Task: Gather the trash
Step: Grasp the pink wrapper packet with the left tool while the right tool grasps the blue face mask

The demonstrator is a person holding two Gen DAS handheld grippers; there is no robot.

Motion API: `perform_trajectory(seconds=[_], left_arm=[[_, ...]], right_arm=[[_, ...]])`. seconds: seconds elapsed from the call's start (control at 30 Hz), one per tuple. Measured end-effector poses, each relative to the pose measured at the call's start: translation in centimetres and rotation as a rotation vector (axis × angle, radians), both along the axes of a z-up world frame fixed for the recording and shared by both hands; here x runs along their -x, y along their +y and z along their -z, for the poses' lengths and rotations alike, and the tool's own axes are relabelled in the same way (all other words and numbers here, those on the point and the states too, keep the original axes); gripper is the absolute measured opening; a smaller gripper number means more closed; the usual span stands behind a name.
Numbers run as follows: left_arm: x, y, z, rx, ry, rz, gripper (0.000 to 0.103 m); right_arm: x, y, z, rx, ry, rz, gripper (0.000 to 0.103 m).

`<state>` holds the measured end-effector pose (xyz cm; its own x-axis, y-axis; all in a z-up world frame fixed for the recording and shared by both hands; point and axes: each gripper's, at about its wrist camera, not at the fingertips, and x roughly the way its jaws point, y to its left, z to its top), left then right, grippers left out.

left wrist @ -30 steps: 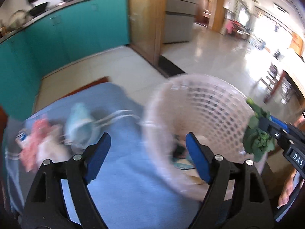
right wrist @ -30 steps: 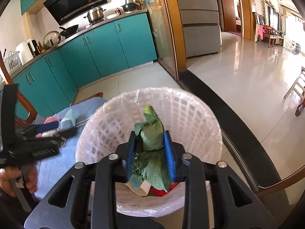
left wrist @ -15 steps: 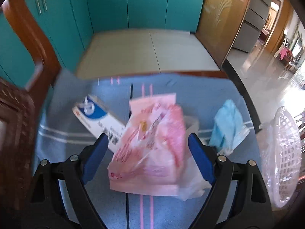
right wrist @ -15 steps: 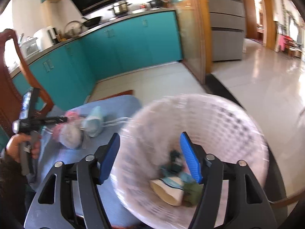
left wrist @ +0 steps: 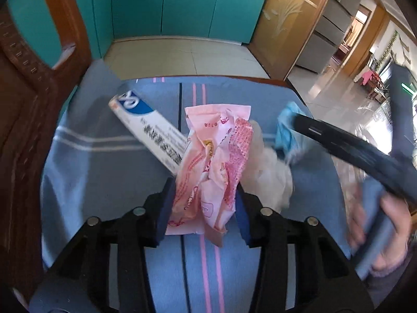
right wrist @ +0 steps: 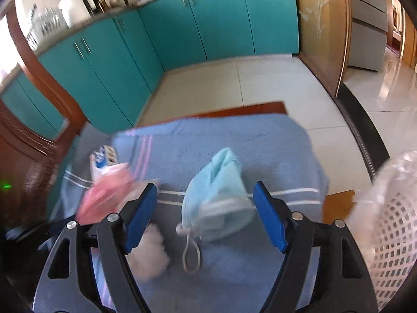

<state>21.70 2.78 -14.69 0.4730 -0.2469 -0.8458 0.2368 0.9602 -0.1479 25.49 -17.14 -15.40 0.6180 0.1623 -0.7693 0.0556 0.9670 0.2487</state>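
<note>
My left gripper [left wrist: 203,203] is shut on a crumpled pink wrapper [left wrist: 216,161] lying on the blue towel [left wrist: 104,182]. A white and blue box [left wrist: 148,127] lies just behind the wrapper, and a white tissue wad [left wrist: 268,174] lies to its right. My right gripper [right wrist: 206,214] is open around a light blue face mask [right wrist: 219,198] on the towel [right wrist: 234,140]. The mask also shows in the left wrist view [left wrist: 284,130]. The white mesh trash basket [right wrist: 391,221] stands at the right.
A wooden chair [left wrist: 31,78] stands at the table's left. Teal cabinets [right wrist: 182,26] line the far wall. The table's wooden edge [right wrist: 234,109] shows beyond the towel. The pink wrapper [right wrist: 104,195] and tissue [right wrist: 148,250] show left of my right gripper.
My right gripper dropped the green leaf in the basket and swung left over the mask. My left gripper moved from the basket to the pink wrapper and closed on it.
</note>
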Motion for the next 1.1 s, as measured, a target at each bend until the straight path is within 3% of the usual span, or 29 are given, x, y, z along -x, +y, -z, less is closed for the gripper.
perform_trajectory(seconds=[0.07,0.13,0.2,0.27,0.33,0.4,0.53,0.63,0.7,0.77,0.83,1.0,1.1], left_arm=[[1.6,0.7,-0.1,-0.017,0.002,0.001,0.044],[3.2,1.4,-0.1,-0.014,0.008,0.001,0.044],[4.5,1.8,0.0,-0.012,0.019,0.003,0.044],[5.8,2.2,0.0,-0.009,0.026,0.004,0.045],[6.8,2.6,-0.1,0.0,0.034,0.007,0.047],[7.6,2.8,-0.2,0.019,0.047,0.02,0.048],[9.1,2.7,-0.7,-0.041,0.018,0.041,0.064],[9.8,2.8,-1.2,-0.047,0.001,0.05,0.072],[9.7,3.1,-1.1,-0.057,-0.003,0.035,0.073],[9.4,3.4,-0.9,-0.054,0.003,0.01,0.074],[9.7,3.6,-0.9,-0.049,0.005,-0.005,0.078],[9.5,3.0,-0.8,-0.084,-0.006,-0.018,0.083],[8.7,2.3,-0.5,-0.096,-0.007,-0.023,0.084]], right_arm=[[-0.5,0.6,1.0,0.029,0.015,0.015,0.07],[-0.3,0.7,1.2,0.028,0.025,-0.001,0.043],[0.3,0.6,1.2,0.014,0.031,-0.019,0.034],[1.4,0.4,0.8,0.023,0.027,-0.04,0.032],[2.8,0.4,0.3,0.01,0.019,-0.051,0.021],[4.9,-0.4,-0.8,-0.026,0.006,-0.058,0.02],[8.8,-1.2,-2.8,-0.06,-0.026,-0.074,0.02],[11.5,-0.9,-2.7,-0.082,0.009,-0.146,0.02],[12.4,-0.2,-2.2,-0.044,0.039,-0.197,0.02],[13.0,0.5,-1.8,0.039,0.047,-0.201,0.03],[13.5,0.5,-1.6,0.073,0.043,-0.18,0.053],[14.3,0.6,-1.6,0.106,0.028,-0.159,0.069],[14.5,1.2,-1.3,0.158,0.036,-0.159,0.07]])
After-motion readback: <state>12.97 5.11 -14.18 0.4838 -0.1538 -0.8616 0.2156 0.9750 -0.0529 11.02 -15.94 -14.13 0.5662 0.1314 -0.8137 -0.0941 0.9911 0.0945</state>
